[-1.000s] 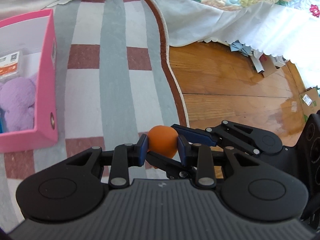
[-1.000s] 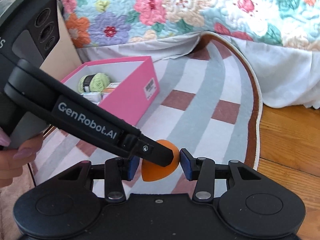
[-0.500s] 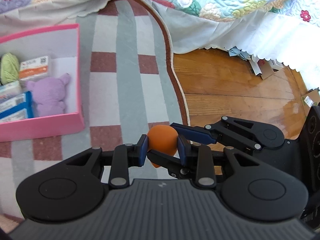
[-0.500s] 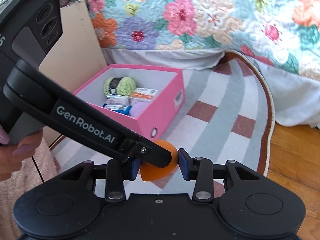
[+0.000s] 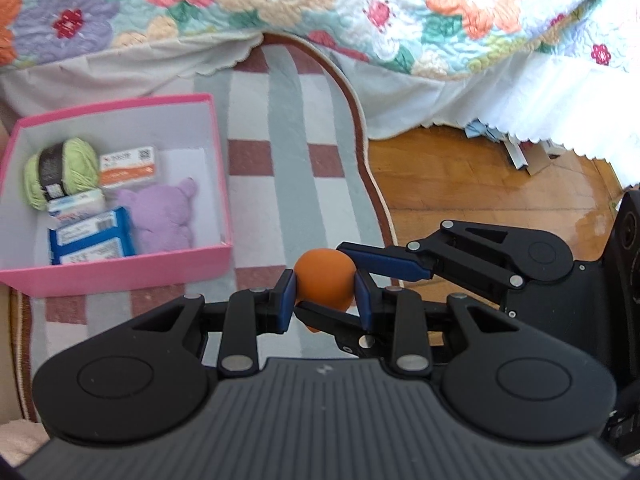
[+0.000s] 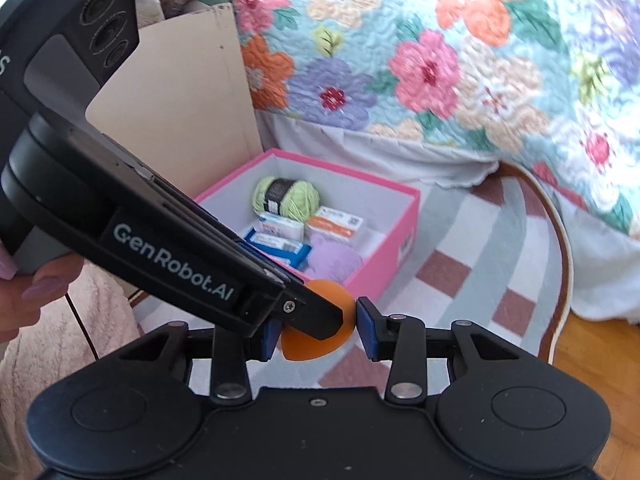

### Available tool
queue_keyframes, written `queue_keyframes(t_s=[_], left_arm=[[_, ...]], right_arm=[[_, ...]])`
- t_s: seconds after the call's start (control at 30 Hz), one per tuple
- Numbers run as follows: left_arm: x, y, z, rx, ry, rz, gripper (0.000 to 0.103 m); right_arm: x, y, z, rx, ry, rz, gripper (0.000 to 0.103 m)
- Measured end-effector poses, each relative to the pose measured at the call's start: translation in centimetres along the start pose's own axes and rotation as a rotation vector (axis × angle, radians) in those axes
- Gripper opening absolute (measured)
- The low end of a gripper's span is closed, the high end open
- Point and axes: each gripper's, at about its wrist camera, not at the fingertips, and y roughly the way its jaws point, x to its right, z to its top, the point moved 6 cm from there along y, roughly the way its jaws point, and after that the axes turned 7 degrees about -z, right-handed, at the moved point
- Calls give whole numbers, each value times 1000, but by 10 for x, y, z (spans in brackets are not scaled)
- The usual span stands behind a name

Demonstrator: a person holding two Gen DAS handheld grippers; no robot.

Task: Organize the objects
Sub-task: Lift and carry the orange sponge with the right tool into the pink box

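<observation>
- The left gripper (image 5: 325, 295) is pinching the orange egg-shaped toy (image 5: 325, 278) between its blue pads (image 5: 287, 295), with both pads pressing on the toy's sides.
- The right gripper (image 6: 318, 329) is reaching in from the right and clamping the same toy, one finger running across the far side and the other under the near side as the left wrist view shows it. In its own view, the right pad is touching the toy's right edge.
- The toy is hanging in the air over the striped rug (image 5: 288, 184), resting on nothing, near the rug's brown-edged border with the wooden floor (image 5: 472, 184).
- Its long axis is running roughly from far to near in the left wrist view, with the rounder end pointing far and a narrower bit peeking out below the crossing finger.
- The pink box (image 5: 120, 268) is lying to the left of the toy and slightly farther away, with its open top facing up.
- Inside it are a green yarn ball (image 5: 60, 170), a purple plush toy (image 5: 164, 216) and a few small packets (image 5: 90, 240).
- The coming move likely turns on that leftward offset: the toy needs carrying left over the box's near right wall, and the left gripper is sitting on the box side.
- One gripper would probably have to let go first, since the bare spot in the box looks small.
</observation>
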Motion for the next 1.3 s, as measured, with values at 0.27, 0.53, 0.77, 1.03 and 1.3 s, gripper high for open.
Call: queue_keyframes(t_s=[0.27,0.53,0.77,1.03,1.3], left_arm=[[-25,-29,8,43,-3,28,30],[-57,-52,26,97,-20,61,30],[-93,-61,45,132,-27,106,30],[-155,-28,52,138,-98,145,30],[-194,15,47,116,-175,172,30]], right_arm=[[-28,9,31,24,-47,27,45],[-42,29,64,67,-69,46,44],[-53,61,95,101,-114,42,44],[-54,130,92,96,-112,107,44],[-41,185,74,-4,-13,161,44]])
